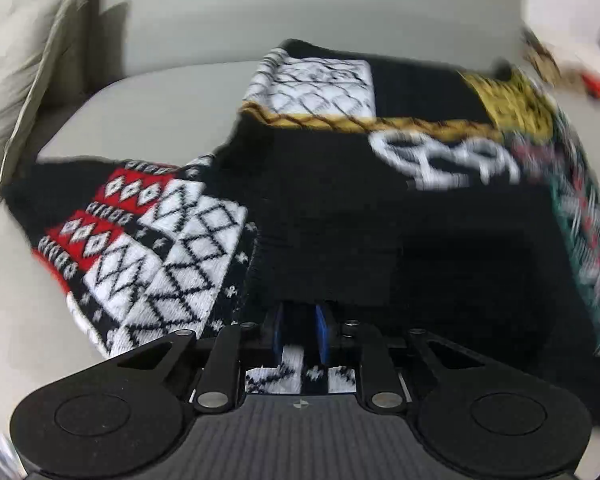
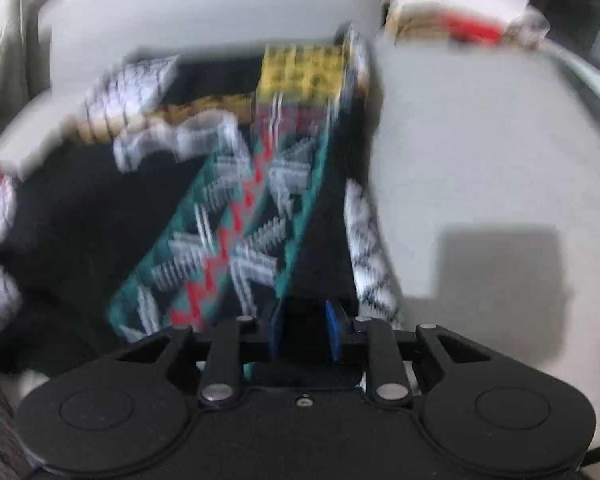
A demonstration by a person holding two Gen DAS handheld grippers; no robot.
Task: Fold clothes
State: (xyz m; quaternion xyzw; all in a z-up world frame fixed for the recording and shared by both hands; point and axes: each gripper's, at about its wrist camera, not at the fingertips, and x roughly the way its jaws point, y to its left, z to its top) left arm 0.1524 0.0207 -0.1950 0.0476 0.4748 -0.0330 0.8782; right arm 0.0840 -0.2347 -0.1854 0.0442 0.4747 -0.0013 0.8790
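Note:
A black knit sweater point(image 1: 340, 208) with white lattice, red, yellow and green patches lies partly folded on a pale cushion point(image 1: 140, 112). Its sleeve with red and white diamonds spreads to the left. My left gripper point(image 1: 300, 328) is shut on the sweater's near black edge, and the fabric covers the tips of its blue pads point(image 1: 322, 332). In the blurred right wrist view, the sweater point(image 2: 100, 208) fills the left half. My right gripper point(image 2: 304, 332) is shut on black fabric beside the green and red band, at the sweater's right edge.
Pale cushion surface point(image 2: 480, 140) stretches to the right of the sweater, with a square shadow on it. An upright back cushion point(image 1: 16, 80) stands at the far left. Blurred red and tan objects point(image 2: 460, 24) sit at the far right edge.

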